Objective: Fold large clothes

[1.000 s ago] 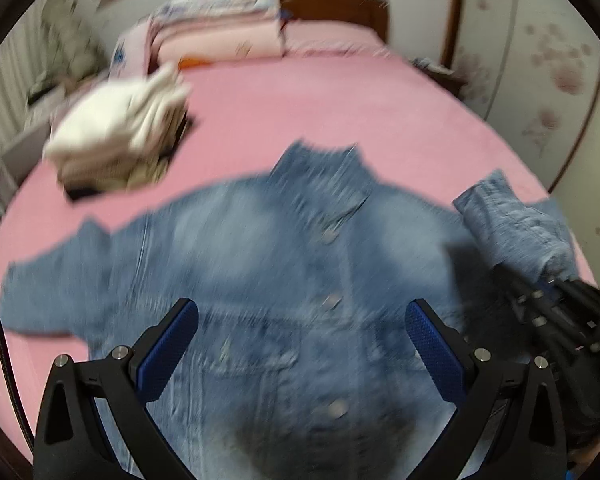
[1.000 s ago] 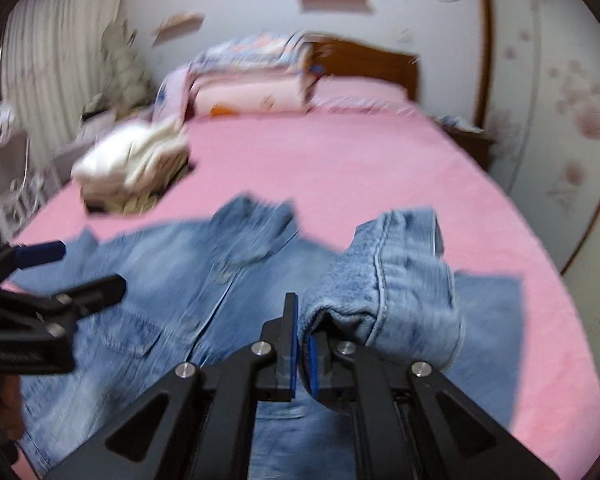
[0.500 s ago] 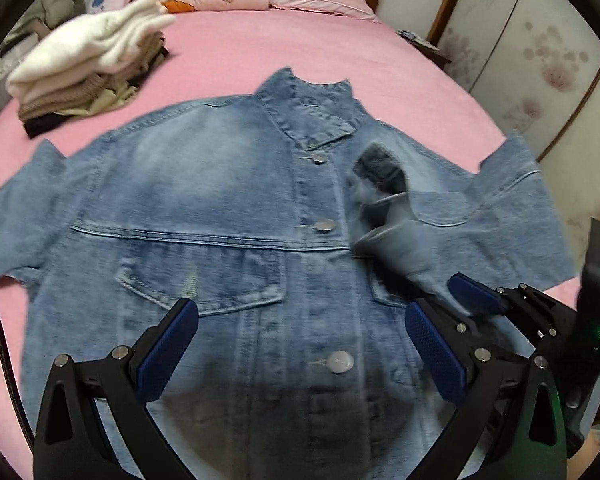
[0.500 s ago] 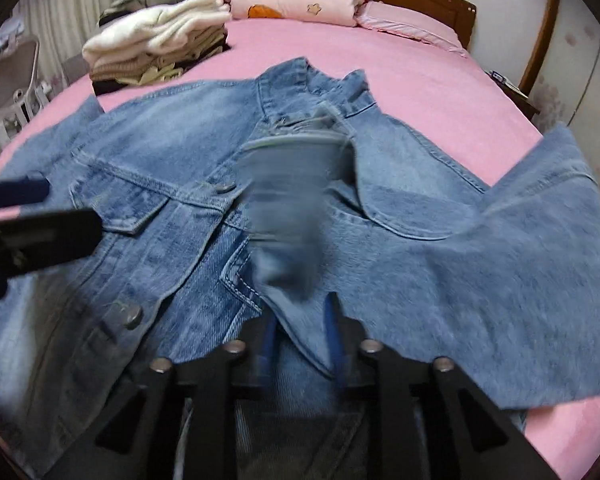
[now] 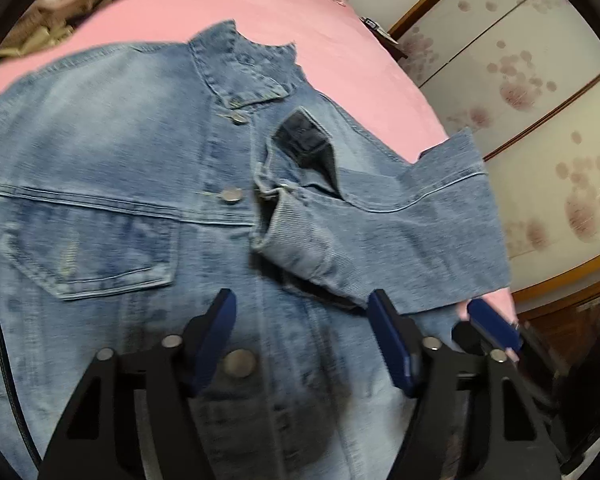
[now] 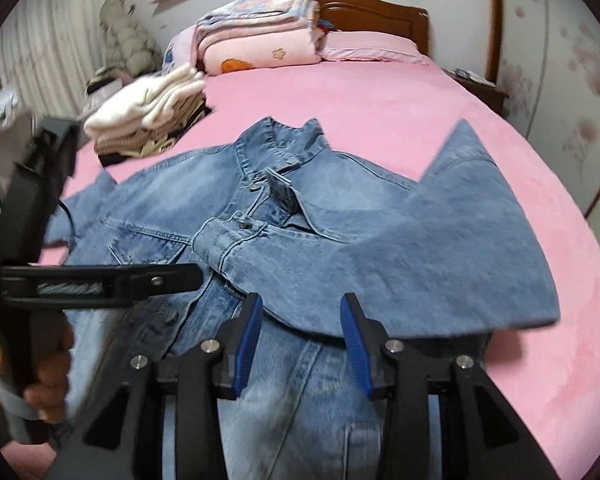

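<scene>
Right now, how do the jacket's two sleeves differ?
The right sleeve is folded in across the denim jacket's front, its cuff near the buttons. The left sleeve lies spread outward on the pink bed, and the left gripper partly hides it. Both are the same washed blue denim.

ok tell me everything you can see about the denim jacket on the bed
The denim jacket is faded blue, lying front up and buttoned on the pink bed, collar toward the headboard. It has metal buttons, a chest pocket and stitched seams. One sleeve is folded across the chest, its cuff near the button placket; the other lies spread out. Neither gripper grips it.
</scene>
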`<state>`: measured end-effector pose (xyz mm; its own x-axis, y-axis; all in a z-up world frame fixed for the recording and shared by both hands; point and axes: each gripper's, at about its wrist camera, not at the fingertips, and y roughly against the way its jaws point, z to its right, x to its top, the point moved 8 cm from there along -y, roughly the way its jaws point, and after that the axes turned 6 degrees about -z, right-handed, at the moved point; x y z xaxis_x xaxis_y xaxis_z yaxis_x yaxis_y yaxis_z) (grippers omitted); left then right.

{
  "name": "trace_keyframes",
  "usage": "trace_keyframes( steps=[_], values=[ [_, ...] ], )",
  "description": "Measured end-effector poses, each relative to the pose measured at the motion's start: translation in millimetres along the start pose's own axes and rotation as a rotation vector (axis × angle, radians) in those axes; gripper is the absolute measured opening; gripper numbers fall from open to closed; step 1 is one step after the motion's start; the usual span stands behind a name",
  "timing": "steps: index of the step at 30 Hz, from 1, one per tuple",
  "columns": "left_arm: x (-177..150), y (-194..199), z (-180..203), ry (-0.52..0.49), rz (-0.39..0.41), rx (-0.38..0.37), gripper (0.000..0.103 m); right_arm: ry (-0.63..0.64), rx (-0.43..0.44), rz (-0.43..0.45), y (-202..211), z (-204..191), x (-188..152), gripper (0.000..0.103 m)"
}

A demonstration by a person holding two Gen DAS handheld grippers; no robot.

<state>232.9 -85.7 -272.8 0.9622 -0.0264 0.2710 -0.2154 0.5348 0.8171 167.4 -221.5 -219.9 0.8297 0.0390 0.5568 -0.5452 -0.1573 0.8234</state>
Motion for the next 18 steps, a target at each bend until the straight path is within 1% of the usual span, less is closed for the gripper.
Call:
trace_keyframes(
  steps=[2, 3, 4, 6, 8, 12, 14, 16, 18],
  values=[
    [6.0, -8.6, 3.3, 0.021, -0.004, -0.034, 0.06, -0.025, -0.002, 0.004, 3.5, 6.4, -5.0, 0.041],
    [8.9, -12.3, 4.8, 0.032, -0.009, -0.049, 0.056, -0.039, -0.011, 0.002, 4.5, 11.1, -8.0, 0.041],
    [11.4, -15.6, 6.1, 0.044, -0.015, -0.064, 0.048, -0.049, -0.013, 0.001, 4.6, 14.0, -10.2, 0.041],
    [17.1, -24.7, 8.9, 0.071, -0.025, -0.086, 0.039, -0.073, -0.022, -0.005, 4.3, 21.7, -15.3, 0.041],
    [20.5, -32.3, 11.1, 0.092, -0.036, -0.092, 0.038, -0.095, -0.028, -0.011, 3.4, 29.8, -20.5, 0.041],
    [23.4, -50.9, 13.8, 0.14, -0.085, -0.108, 0.038, -0.147, -0.031, -0.024, 1.9, 45.7, -30.3, 0.041],
    [25.7, -59.8, 15.7, 0.154, -0.091, -0.104, 0.037, -0.175, -0.032, -0.025, 2.1, 53.5, -34.5, 0.041],
    [29.2, -66.0, 15.7, 0.169, -0.086, -0.075, 0.011, -0.191, -0.042, -0.03, 1.5, 60.7, -38.6, 0.041],
    [33.8, -67.4, 18.9, 0.173, -0.073, -0.063, 0.008, -0.199, -0.052, -0.036, 0.8, 66.9, -41.9, 0.041]
  ],
)
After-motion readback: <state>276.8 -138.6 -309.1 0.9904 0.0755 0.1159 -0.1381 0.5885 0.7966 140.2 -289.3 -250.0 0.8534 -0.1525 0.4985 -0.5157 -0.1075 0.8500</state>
